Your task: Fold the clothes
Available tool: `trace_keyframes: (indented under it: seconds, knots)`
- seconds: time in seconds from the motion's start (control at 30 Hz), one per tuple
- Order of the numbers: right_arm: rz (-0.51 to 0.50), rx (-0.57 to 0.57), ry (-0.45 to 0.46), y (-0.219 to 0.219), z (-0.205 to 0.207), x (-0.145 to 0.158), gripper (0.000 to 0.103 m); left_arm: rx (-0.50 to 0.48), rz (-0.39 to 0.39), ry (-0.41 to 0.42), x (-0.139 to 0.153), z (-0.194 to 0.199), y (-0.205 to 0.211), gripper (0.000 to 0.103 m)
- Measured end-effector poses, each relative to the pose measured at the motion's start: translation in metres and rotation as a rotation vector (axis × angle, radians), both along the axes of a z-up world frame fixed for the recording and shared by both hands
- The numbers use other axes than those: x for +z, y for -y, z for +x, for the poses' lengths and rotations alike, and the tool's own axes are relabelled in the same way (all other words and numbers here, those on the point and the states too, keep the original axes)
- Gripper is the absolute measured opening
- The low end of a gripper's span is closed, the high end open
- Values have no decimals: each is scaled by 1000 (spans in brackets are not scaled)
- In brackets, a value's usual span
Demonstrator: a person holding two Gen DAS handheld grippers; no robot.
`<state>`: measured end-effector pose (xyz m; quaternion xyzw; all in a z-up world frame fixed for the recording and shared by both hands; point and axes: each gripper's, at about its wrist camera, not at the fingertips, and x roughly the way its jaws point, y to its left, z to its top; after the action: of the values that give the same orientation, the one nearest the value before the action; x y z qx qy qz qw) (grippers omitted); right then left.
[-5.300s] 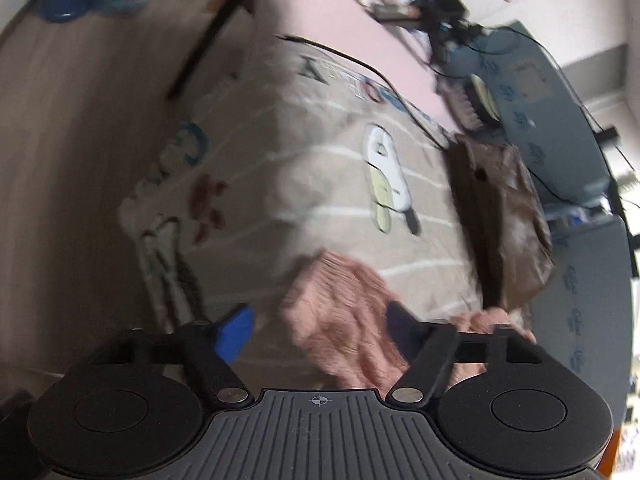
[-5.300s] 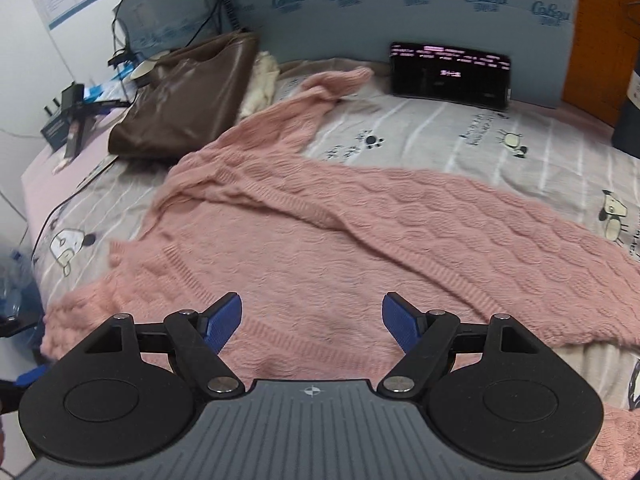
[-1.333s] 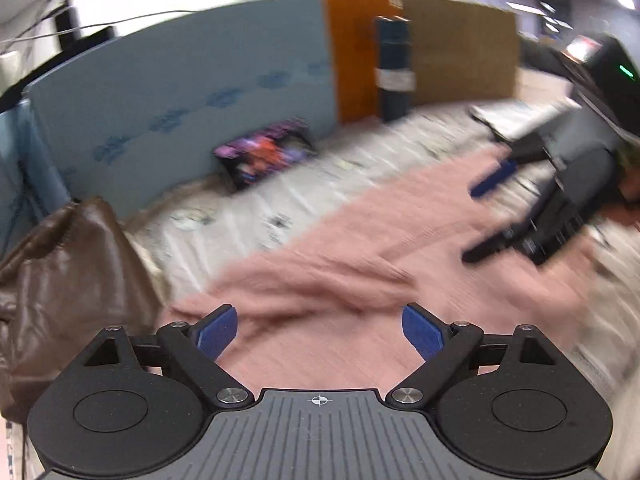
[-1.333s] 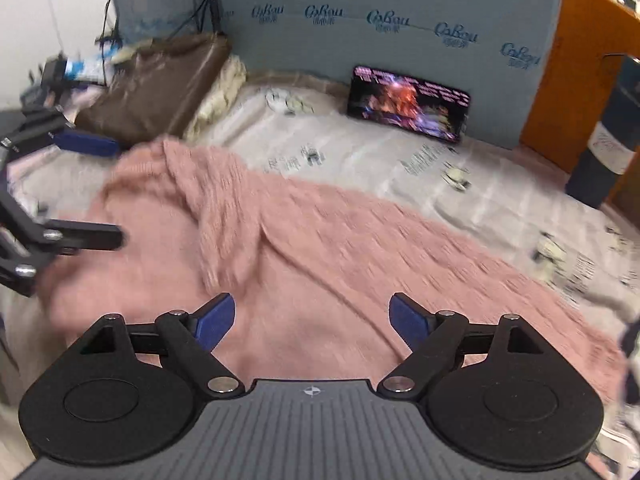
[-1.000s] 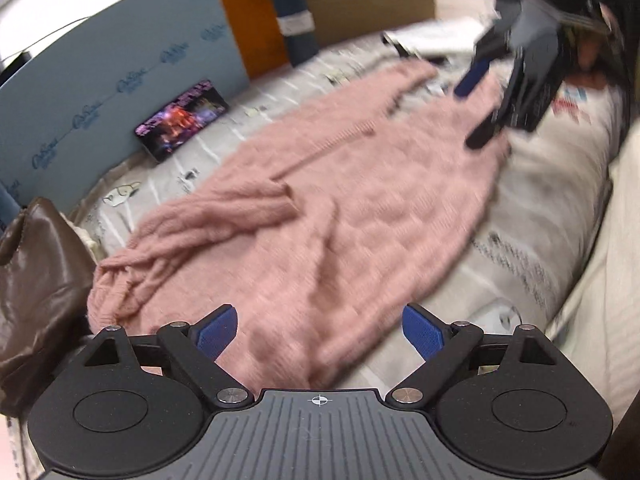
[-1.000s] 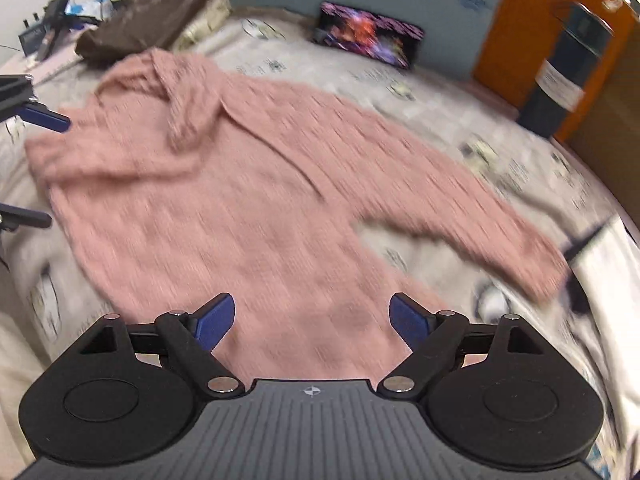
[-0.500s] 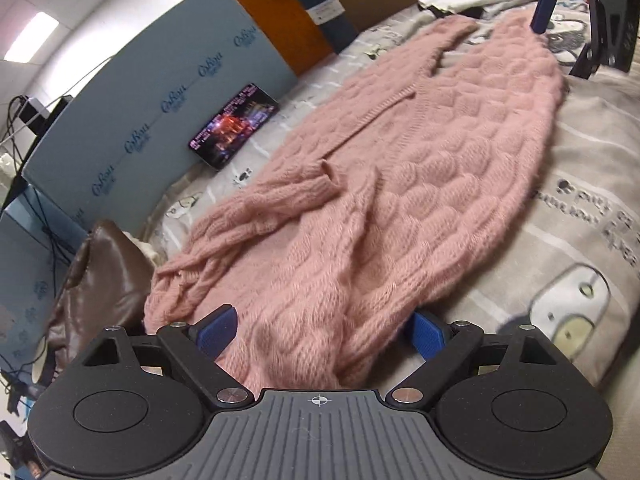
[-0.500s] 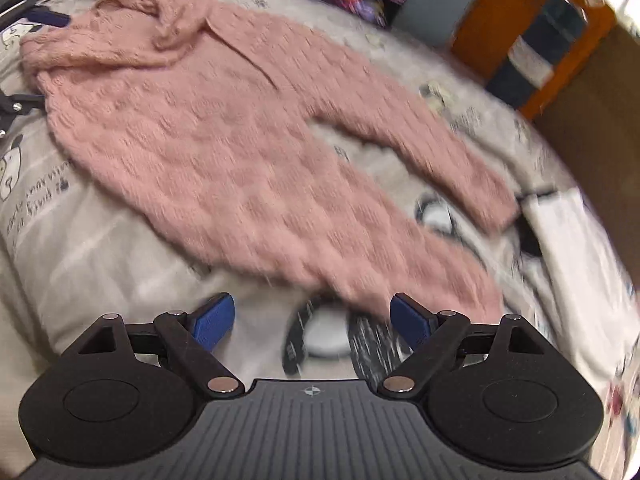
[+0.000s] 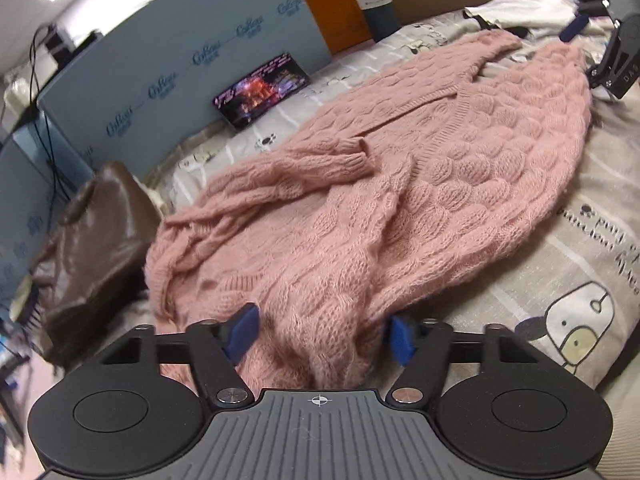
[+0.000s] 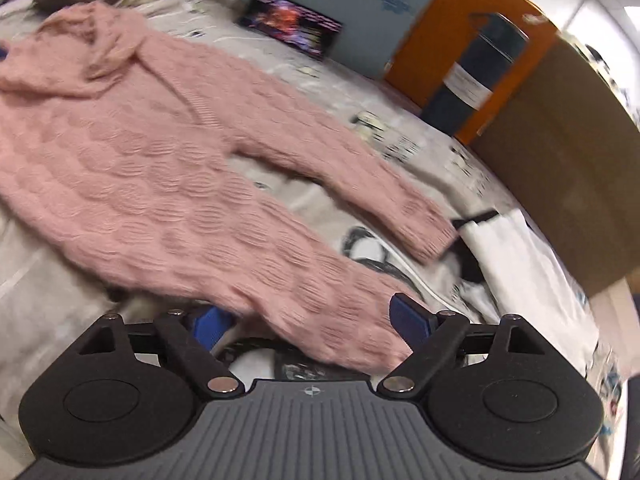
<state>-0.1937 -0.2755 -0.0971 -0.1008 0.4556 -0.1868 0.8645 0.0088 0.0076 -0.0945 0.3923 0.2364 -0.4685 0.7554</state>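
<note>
A pink knitted sweater (image 9: 420, 168) lies spread across the grey printed bedsheet (image 9: 576, 264); it also shows in the right wrist view (image 10: 132, 168). My left gripper (image 9: 322, 330) is open, its blue fingers on either side of the sweater's bunched near end. My right gripper (image 10: 310, 316) is open, with the sweater's other end lying between its fingers. The right gripper also shows in the left wrist view (image 9: 592, 44) at the far end of the sweater. One sleeve (image 10: 352, 184) stretches out to the right.
A brown leather bag (image 9: 92, 240) sits left of the sweater. A phone with a lit screen (image 9: 264, 88) leans on the blue foam panel (image 9: 180, 68). A dark cylinder (image 10: 476, 80), an orange panel and a cardboard box (image 10: 560, 152) stand at the back. White cloth (image 10: 516, 264) lies at right.
Both grippers have come down to opposite ends of the sweater. The left fingers have narrowed around the bunched knit; the right gripper now has the sweater's end between its fingers.
</note>
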Motion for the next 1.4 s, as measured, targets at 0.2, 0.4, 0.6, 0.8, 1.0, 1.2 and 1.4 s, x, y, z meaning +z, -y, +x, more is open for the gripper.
trace_keyframes:
  seconds: [0.2, 0.4, 0.6, 0.8, 1.0, 1.2, 1.4]
  knots:
    - [168, -52, 79, 34, 4, 23, 7, 70, -70, -150, 21, 26, 3, 26]
    - [262, -42, 154, 72, 36, 52, 7, 139, -189, -170, 51, 71, 23, 24]
    - [323, -18, 125, 110, 78, 56, 7, 177, -212, -209, 52, 115, 57, 24]
    - [391, -33, 61, 135, 102, 42, 7, 201, -150, -209, 35, 140, 81, 27]
    - [443, -63, 8, 152, 109, 29, 24, 215, -139, -183, 27, 150, 92, 46]
    - [458, -151, 6, 173, 92, 27, 41, 173, -253, -202, 37, 152, 100, 67]
    - [482, -280, 45, 191, 73, 21, 43, 212, -186, -172, 14, 156, 126, 69]
